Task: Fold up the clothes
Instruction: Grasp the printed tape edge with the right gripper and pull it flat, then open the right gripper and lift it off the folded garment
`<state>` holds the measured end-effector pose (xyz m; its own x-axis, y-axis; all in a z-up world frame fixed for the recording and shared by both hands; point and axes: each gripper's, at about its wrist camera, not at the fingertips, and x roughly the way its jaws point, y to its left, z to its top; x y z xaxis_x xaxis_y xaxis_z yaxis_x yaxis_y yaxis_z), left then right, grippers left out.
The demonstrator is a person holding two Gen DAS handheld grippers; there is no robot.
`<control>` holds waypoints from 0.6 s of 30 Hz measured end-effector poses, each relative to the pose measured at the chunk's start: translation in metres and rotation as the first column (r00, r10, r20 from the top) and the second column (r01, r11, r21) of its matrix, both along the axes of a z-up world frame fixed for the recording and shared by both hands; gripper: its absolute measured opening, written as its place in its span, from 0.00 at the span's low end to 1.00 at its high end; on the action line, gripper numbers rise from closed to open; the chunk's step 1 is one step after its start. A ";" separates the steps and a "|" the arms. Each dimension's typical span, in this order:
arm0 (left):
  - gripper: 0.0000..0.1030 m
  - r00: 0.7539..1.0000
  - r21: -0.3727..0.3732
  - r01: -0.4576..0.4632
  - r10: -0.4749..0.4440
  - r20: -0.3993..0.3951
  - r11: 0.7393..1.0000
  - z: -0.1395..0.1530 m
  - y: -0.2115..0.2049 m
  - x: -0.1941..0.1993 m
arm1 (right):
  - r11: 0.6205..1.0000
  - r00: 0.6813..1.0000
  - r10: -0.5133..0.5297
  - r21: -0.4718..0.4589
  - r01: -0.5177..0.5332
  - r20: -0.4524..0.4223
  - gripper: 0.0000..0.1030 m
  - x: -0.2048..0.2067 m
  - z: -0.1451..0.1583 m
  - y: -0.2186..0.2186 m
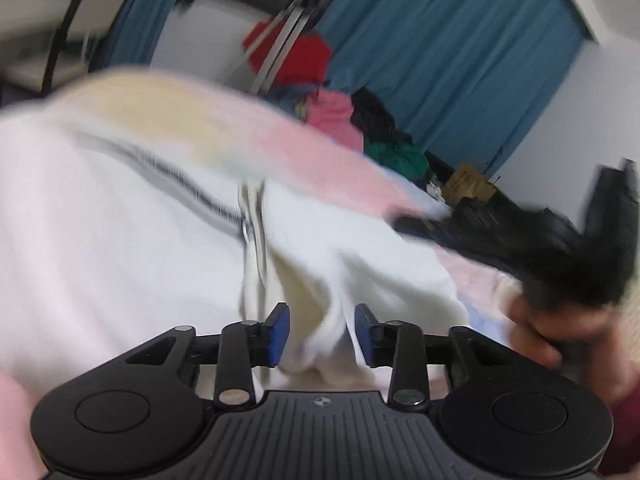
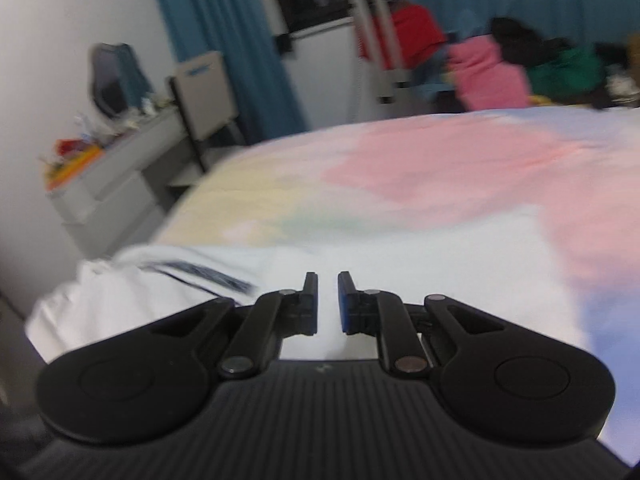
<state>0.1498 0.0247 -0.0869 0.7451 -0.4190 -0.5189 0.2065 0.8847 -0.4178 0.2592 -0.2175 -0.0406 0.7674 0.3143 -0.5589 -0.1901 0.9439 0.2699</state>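
left wrist view: white garment bunched between the pads on a pastel bed

left wrist view is showing a bed [image 1: 320, 136] under a pastel sheet of pink, yellow and pale blue, filling most of the frame. a white garment [image 1: 120, 240] with a dark zip line is lying over the sheet's near side, reaching to the bed's near edge. a fold of it is rising between the blue pads of the left gripper [image 1: 322, 330]; the jaws are standing partly apart, and through the blur i cannot tell whether the pads are pressing the cloth. beyond the bed's far edge, a heap of clothes [image 1: 340, 116] in red, pink, green and black is sitting before a blue curtain [image 1: 460, 60]. at the right edge, a hand [image 1: 540, 336] is gripping a blurred black tool over the sheet.

right wrist view is showing the right gripper [image 2: 328, 304] hovering above the garment near the bed's near edge, its jaws nearly together with a narrow gap and nothing between them.
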 end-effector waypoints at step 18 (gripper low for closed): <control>0.48 0.997 0.240 -0.028 0.045 -0.068 0.970 -0.021 -0.032 -0.004 | 0.978 0.967 -0.200 -0.090 0.187 -0.159 0.11 -0.047 -0.066 -0.036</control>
